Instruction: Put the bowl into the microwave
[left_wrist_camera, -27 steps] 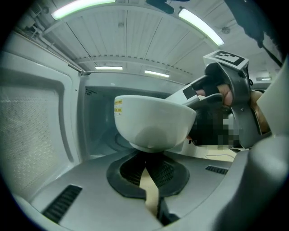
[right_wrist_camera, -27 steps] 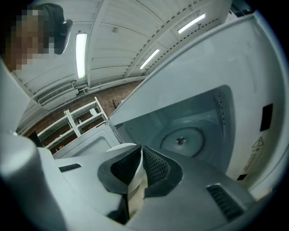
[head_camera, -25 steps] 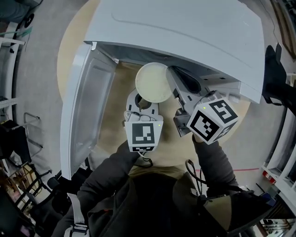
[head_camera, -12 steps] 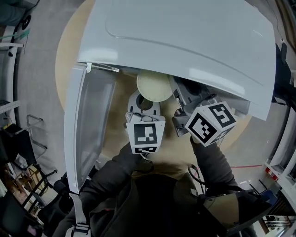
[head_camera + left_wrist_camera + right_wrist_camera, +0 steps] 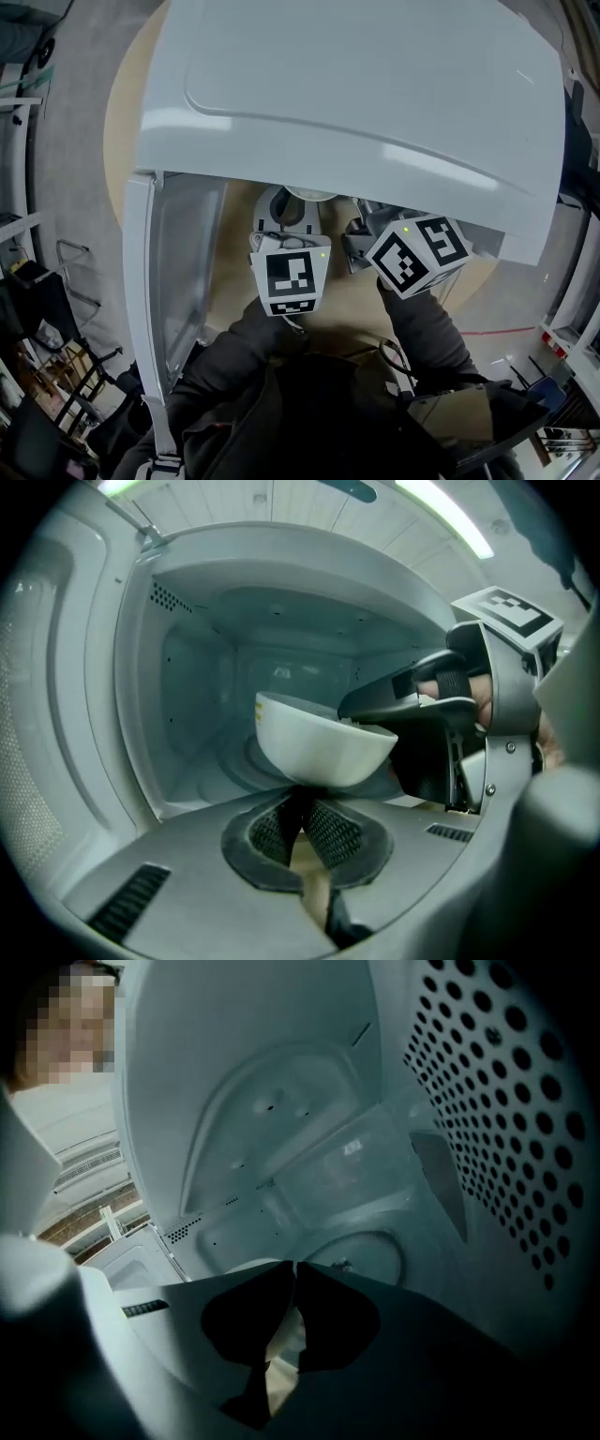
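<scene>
Fingers (image 5: pixel 330 834) of left gripper (image 5: pixel 302 806) and right gripper (image 5: pixel 292 1271) clench smooth round white bowl (image 5: pixel 319 747).

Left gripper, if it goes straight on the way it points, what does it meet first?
The left gripper grips the bowl; beyond it the microwave cavity looks free up to the back wall, though depth is unclear.

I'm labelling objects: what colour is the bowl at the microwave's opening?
Plain white to cream, with no pattern. The bowl shows best in the left gripper view.
</scene>
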The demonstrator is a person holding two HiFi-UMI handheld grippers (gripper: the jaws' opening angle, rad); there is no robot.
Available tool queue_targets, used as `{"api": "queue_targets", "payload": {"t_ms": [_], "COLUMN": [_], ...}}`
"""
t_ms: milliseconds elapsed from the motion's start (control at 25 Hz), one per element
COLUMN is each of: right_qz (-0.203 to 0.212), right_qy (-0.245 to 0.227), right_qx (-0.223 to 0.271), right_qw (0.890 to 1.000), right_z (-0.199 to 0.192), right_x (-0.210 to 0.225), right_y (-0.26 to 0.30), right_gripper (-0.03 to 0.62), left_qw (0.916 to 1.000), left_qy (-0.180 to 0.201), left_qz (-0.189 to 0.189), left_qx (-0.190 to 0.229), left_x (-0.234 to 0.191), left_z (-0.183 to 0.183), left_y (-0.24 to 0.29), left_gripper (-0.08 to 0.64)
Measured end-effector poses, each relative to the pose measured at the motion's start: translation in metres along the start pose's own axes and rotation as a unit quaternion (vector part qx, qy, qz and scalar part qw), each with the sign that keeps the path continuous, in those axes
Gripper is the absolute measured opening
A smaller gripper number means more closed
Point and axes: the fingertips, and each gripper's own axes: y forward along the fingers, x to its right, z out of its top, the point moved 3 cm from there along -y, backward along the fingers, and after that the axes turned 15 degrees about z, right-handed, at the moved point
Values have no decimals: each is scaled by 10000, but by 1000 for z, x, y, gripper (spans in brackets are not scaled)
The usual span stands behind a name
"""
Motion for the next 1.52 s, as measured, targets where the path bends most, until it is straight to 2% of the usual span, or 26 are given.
{"api": "queue_targets", "payload": {"t_ms": [200, 560, 800, 1040, 1240, 1400, 1520], "right_qz": [-237, -559, -1055, -1190, -1084, -1132, -1268], "right_qy": [22, -370, -472, -626, -569, -746, -1031], "right_qx": [192, 475, 691, 302, 357, 277, 209], "right_qw": [9995, 9966, 9909, 9905, 9918, 9904, 9863], "right_z": [3, 7, 5, -6, 5, 3, 4], "right_x": [12, 14, 29, 37, 37, 34, 34], "right_y": [5, 20, 10, 9, 16, 18, 14], "right_gripper": [21, 21, 21, 23, 23, 23, 23], "left_qw": [10000, 9997, 9996, 9996, 9995, 9995, 9993], "left_qy": [-11, -145, -162, -160, -104, -86, -212], "left_qz": [37, 131, 117, 156, 281, 291, 316], "left_qx": [-83, -162, -182, -182, -87, 8, -16], "left_x": [-2, -14, -16, -18, -15, -22, -27], "left_z": [3, 4, 3, 2, -1, 1, 1], "left_y": [7, 10, 10, 11, 14, 14, 3], "left_gripper": [9, 9, 9, 9, 9, 9, 9]}}
